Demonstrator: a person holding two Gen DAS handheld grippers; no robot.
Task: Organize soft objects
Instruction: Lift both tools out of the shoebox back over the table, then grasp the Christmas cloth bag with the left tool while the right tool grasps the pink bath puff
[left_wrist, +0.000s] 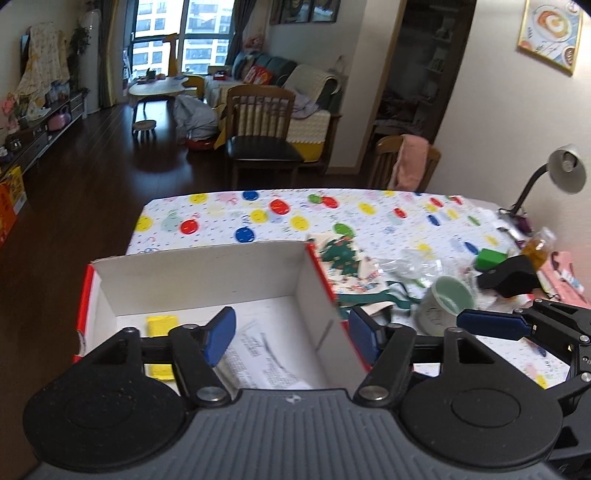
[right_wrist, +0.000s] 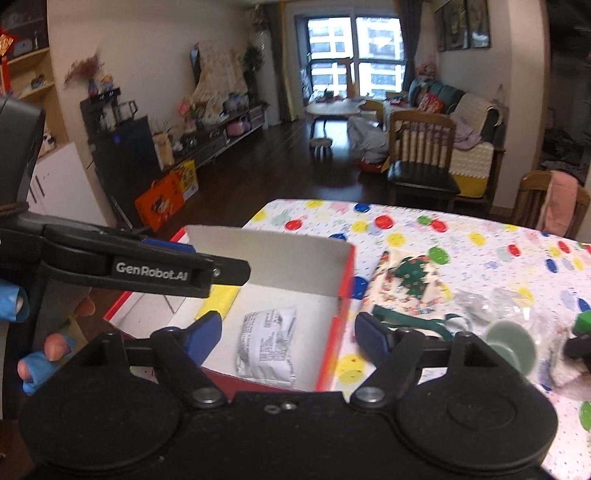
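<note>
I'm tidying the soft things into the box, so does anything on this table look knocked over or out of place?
Yes. The pale green ceramic cup lies tipped on its side on the dotted tablecloth, right of the red-and-white cardboard box, among crumpled clear plastic. No spill is visible.

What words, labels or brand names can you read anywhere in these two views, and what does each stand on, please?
"GenRobot.AI": white lettering on the side of the left gripper, seen from the right wrist view.
White packet in the box: covered in dense black print, too small and blurred to read.
Orange carton on the floor: its printing is too small to read.
</note>
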